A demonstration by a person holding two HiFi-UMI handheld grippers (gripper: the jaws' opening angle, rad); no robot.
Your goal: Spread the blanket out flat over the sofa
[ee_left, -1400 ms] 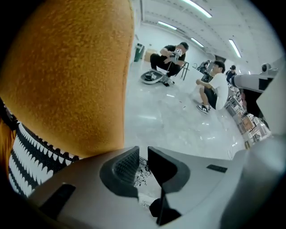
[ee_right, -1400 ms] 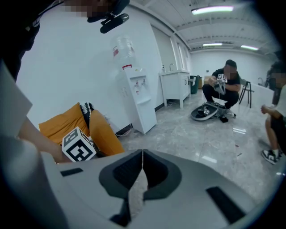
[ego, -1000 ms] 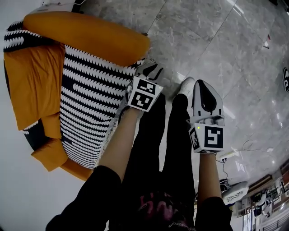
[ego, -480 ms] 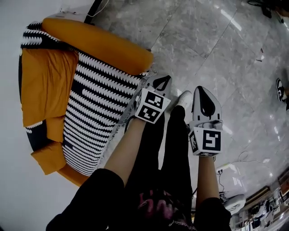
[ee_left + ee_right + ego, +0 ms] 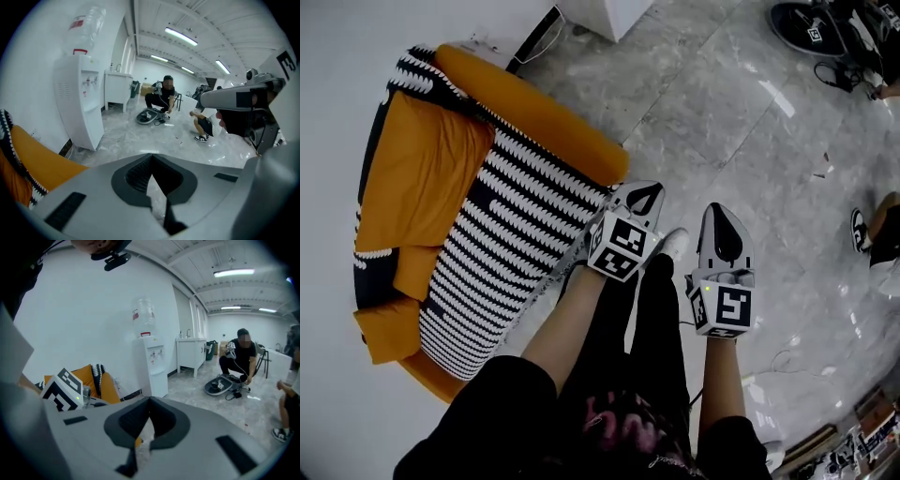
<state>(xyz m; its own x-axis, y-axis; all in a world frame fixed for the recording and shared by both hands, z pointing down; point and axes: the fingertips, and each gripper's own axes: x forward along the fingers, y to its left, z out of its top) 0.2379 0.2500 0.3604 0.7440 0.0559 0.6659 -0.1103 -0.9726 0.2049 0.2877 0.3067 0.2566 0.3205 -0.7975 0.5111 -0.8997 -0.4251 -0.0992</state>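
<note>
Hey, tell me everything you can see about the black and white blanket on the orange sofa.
The blanket is black with rows of white zigzag stitches and looks knitted. It lies draped over the seat of the orange sofa, fairly smooth, and reaches the seat's front edge. Orange cushions rest on its left part, and its patterned border shows beyond them.

Room bright, light even. Source: ceiling strip lamps [image 5: 180, 36], visible in both gripper views. Glossy floor [image 5: 750, 141] shows white glare streaks in head view. Shadows soft, faint. White wall [image 5: 337, 75] nr blown out. Heavy fisheye everywhere: straight lines bow, edges squeezed; black vignette at corners of gripper views. Left gripper [image 5: 152, 161] and right gripper [image 5: 150, 401] bodies close to lens, soft, out of focus; bkgd fairly sharp.
</note>
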